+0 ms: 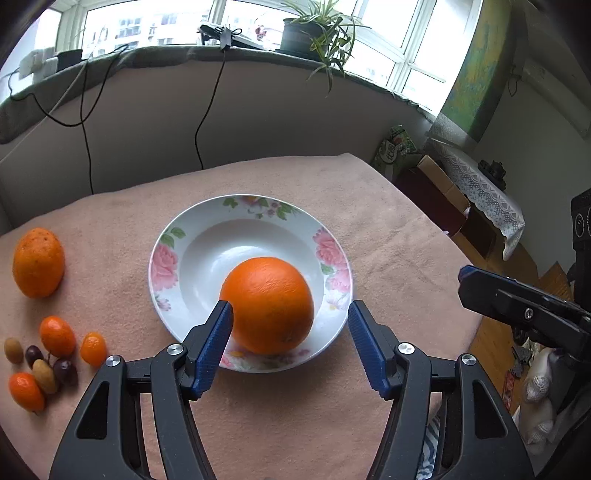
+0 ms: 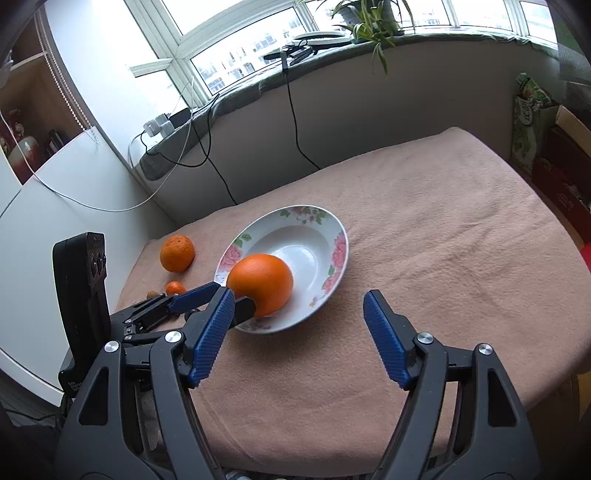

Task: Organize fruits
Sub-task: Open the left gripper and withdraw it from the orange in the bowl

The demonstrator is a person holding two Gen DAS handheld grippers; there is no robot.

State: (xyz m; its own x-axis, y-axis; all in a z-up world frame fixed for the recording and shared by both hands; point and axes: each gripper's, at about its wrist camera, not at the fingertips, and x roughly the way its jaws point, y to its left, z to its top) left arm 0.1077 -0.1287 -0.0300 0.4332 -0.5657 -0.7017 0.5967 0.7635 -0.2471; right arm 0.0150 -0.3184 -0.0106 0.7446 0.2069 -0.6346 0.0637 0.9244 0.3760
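Orange [image 1: 269, 305] near plate [image 1: 192, 236] front rim; cloth [image 2: 443, 229] rightward bare.

Home: windowsill houseplant [image 1: 314, 31], blanket-covered table [image 1: 388, 258].

No legible text; green bag [image 1: 395, 147] print and black device [image 2: 79, 295] label unreadable.

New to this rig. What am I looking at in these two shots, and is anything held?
There is no robot arm: a person holds a pair of tongs in each hand, each with a fisheye camera looking along its fingers. One picture is from the left tongs, the other from the right tongs. On the pink cloth a flowered plate carries a large orange. A second orange and a cluster of small fruits lie loose beside it. Both tongs are open; the left ones straddle the large orange without clamping it. Nothing is held.
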